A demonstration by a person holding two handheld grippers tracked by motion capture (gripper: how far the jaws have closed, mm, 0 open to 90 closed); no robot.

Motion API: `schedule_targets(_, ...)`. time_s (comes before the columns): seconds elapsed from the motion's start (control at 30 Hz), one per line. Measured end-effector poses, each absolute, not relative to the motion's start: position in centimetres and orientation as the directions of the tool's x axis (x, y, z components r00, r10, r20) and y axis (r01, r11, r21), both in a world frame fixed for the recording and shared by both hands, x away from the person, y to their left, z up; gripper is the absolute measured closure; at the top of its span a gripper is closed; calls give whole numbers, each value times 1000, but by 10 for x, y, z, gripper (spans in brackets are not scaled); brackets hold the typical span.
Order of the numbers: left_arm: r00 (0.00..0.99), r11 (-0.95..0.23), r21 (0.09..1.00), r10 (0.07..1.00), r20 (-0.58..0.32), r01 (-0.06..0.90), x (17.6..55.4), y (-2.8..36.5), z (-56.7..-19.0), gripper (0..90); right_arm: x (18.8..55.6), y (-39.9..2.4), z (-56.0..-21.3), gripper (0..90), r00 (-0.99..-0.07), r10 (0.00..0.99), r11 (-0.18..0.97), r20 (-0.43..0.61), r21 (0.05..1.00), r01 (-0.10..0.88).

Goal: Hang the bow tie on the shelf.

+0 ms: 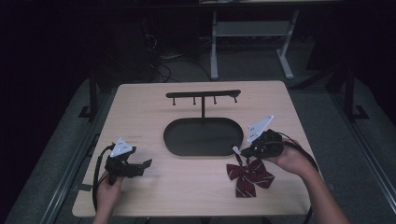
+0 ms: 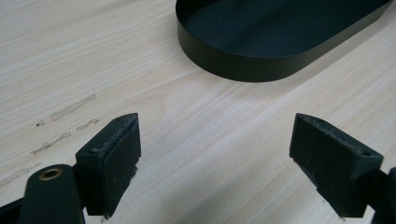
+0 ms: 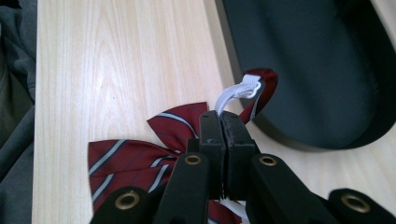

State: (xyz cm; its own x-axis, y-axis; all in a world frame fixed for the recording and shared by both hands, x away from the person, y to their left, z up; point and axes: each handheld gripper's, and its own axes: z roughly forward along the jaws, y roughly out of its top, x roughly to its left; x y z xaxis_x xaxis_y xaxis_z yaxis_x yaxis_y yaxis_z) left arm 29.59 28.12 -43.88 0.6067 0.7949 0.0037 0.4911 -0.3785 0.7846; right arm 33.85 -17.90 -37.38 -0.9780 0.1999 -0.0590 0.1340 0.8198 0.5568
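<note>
While a black oval tray (image 1: 203, 137) with a hook stand (image 1: 203, 96) is occupying the middle of the desk (image 1: 187, 186), a striped burgundy bow tie (image 1: 250, 175) is being held by its white elastic strap (image 3: 236, 92) in the right tool (image 3: 224, 122), jaws fully closed on it, just beside the tray's rim. The left tool (image 2: 215, 154) is being held wide open over bare wood, nothing gripped. No writing can be read.

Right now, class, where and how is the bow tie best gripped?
By the white elastic strap at its knot, from above. The strap loops up clear of the table, while the bow tie has wings lying flat and offers little edge. The right gripper is shut on that strap.
</note>
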Motion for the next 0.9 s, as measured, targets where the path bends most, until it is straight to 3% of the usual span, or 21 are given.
schedule_targets(0.9,604,-372,787,797,-1,492,296,281,-439,163,342,-160,-333,881,-982,155,813,-106,579,65)
